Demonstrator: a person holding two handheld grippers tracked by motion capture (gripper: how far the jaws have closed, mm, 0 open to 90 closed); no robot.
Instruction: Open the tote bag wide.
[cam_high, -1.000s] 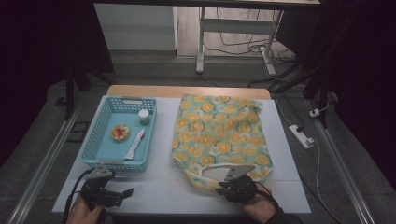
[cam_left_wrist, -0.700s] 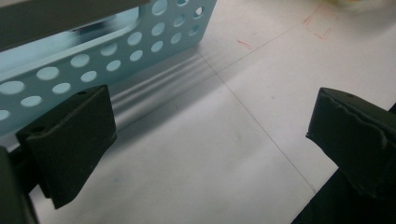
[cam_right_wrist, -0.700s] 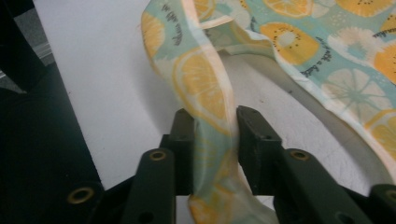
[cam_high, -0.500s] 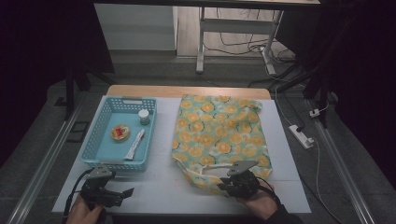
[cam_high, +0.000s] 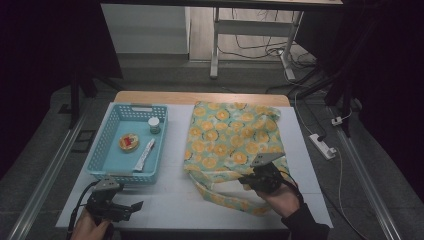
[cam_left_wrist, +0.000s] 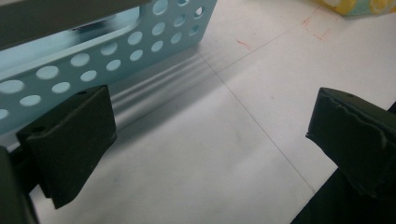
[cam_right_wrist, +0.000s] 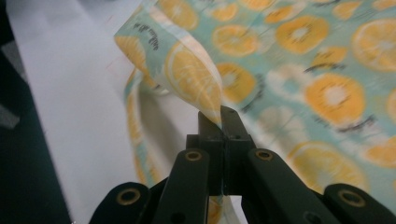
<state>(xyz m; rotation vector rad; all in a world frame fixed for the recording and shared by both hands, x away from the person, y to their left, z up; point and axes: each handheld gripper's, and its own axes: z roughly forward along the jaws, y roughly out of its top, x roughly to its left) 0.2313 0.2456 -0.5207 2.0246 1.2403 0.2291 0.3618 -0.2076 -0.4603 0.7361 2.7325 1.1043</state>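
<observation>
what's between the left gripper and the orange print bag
Nothing visible. The left gripper sits open by the blue basket, with bare white table across to the orange print bag. The right gripper is shut on the bag's near edge.

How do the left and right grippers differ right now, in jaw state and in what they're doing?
The left gripper has its jaws wide apart with nothing between them; the right gripper has just been closing and is pinched shut on the orange-print cloth bag. The left gripper sits low over the bare white table beside the blue basket; the right gripper lifts the bag's near edge. Both have black jaws and are hand-held.
</observation>
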